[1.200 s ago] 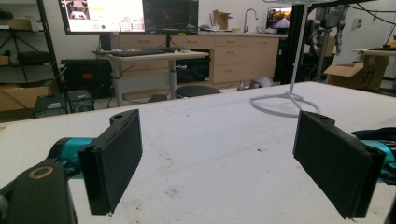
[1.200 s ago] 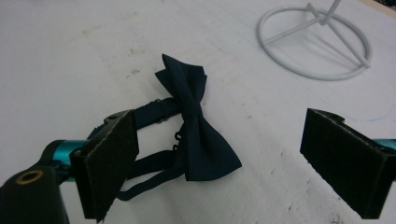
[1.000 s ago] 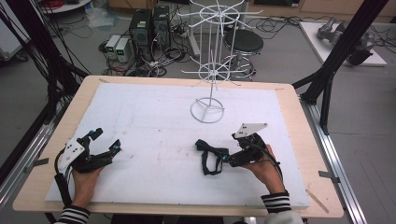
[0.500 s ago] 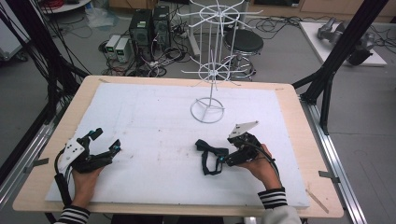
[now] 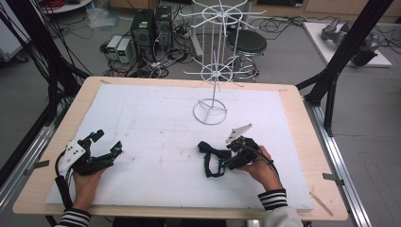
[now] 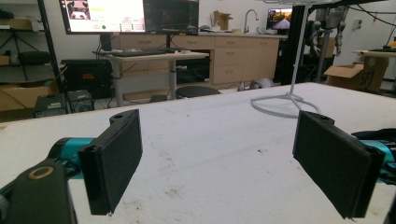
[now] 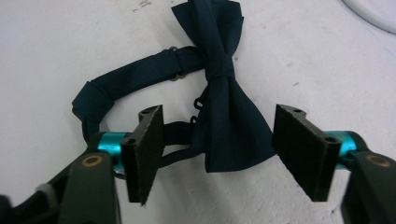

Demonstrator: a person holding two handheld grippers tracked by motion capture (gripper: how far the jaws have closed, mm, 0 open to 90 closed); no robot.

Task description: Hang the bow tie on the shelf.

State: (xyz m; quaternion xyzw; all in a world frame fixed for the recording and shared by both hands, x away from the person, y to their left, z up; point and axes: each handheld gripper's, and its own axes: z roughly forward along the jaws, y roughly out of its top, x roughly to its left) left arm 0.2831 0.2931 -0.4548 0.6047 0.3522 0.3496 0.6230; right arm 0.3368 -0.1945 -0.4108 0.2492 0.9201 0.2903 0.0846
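Bow tie (image 7: 224, 93) of dark navy cloth lies flat on the white tabletop (image 5: 156, 123), toward the right of the person's near side, well short of the wire stand.

At the left of the high view, the left tool (image 5: 106, 144) rests low on the tabletop in the person's left hand (image 5: 85, 182), near the left edge of the white sheet. Its jaws stand wide apart with bare tabletop between them; the left gripper view looks out between the two black pads across the sheet toward the round base of the white wire stand (image 6: 285, 100).

Toward the middle, that wire stand (image 5: 211, 85) stands upright on the far half of the tabletop, its ring base flat on the sheet and well apart from both tools.

To the right, the bow tie (image 5: 210, 158) sits just ahead of the right tool (image 5: 222, 163), which the person's right hand (image 5: 257, 165) holds close to the tabletop. In the right gripper view, one wing of the bow lies between the two pads, with the neck strap (image 7: 126, 86) looped off to the left behind the left pad. The right tool's jaws have just been closing and stand partly drawn in, yet a gap shows on either side of the cloth, so the pads do not press on it.
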